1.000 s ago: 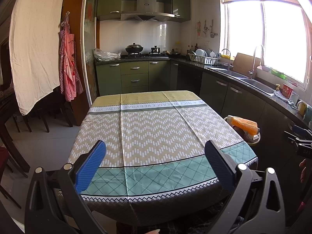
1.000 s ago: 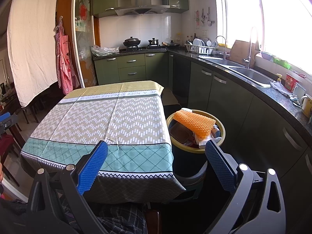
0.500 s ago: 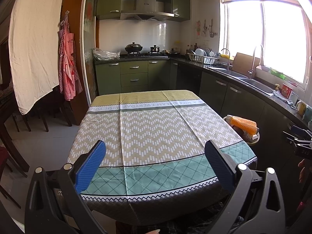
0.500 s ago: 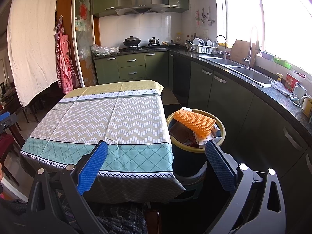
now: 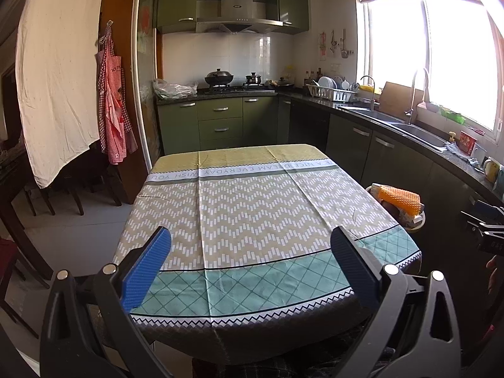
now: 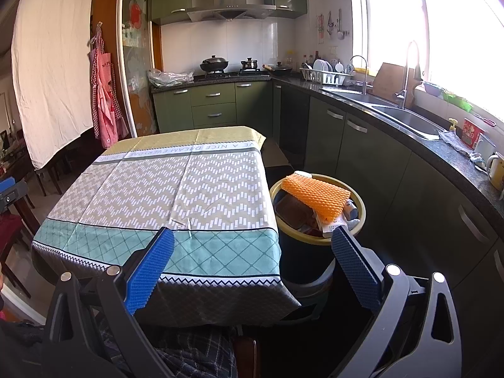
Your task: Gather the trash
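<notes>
A dark trash bin with a yellow rim (image 6: 318, 239) stands on the floor at the table's right side, heaped with trash. An orange foam net (image 6: 316, 197) lies on top of the heap, with a brown wrapper and small packages beneath it. From the left wrist view the bin (image 5: 415, 220) peeks past the table's right edge, the orange net (image 5: 400, 200) showing. My left gripper (image 5: 250, 267) hangs open over the table's near edge with nothing between its fingers. Above the table's near right corner my right gripper (image 6: 252, 266) is open, holding nothing.
The table wears a patterned cloth (image 5: 252, 208) in yellow, grey and teal. Green cabinets and a dark counter with a sink (image 6: 406, 119) run along the right wall. A stove with pots (image 5: 233, 83) is at the back. Chairs (image 5: 47, 195) and a red apron (image 5: 113, 107) are on the left.
</notes>
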`<action>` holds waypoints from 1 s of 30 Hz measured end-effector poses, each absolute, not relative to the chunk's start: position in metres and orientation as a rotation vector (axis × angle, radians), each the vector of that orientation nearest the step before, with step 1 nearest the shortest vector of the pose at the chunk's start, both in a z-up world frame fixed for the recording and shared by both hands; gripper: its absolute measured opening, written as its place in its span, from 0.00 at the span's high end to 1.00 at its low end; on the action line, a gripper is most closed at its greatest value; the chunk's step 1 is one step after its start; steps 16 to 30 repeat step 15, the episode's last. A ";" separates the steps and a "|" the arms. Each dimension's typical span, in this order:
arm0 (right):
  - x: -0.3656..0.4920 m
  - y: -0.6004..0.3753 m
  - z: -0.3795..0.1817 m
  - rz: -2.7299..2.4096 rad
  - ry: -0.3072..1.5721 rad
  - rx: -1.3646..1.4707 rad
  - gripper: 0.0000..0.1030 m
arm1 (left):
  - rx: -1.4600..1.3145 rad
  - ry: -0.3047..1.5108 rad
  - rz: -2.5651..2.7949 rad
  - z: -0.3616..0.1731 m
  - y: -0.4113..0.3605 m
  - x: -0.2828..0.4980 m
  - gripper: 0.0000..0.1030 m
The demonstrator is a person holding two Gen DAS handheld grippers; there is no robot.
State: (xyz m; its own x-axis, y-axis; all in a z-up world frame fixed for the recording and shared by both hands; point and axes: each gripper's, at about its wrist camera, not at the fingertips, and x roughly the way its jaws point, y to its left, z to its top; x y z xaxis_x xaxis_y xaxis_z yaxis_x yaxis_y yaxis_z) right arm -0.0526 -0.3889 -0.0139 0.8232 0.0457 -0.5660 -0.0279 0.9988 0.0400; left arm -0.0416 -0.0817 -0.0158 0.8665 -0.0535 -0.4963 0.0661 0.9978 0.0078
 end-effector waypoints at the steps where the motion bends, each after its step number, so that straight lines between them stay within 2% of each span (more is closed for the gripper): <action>1: -0.052 -0.389 -0.014 0.040 0.603 0.031 0.04 | 0.024 0.522 -0.062 -0.016 -0.081 -0.041 0.06; 30: -0.049 -0.390 -0.017 0.033 0.610 0.028 0.04 | -0.002 0.555 -0.080 -0.018 -0.076 -0.033 0.06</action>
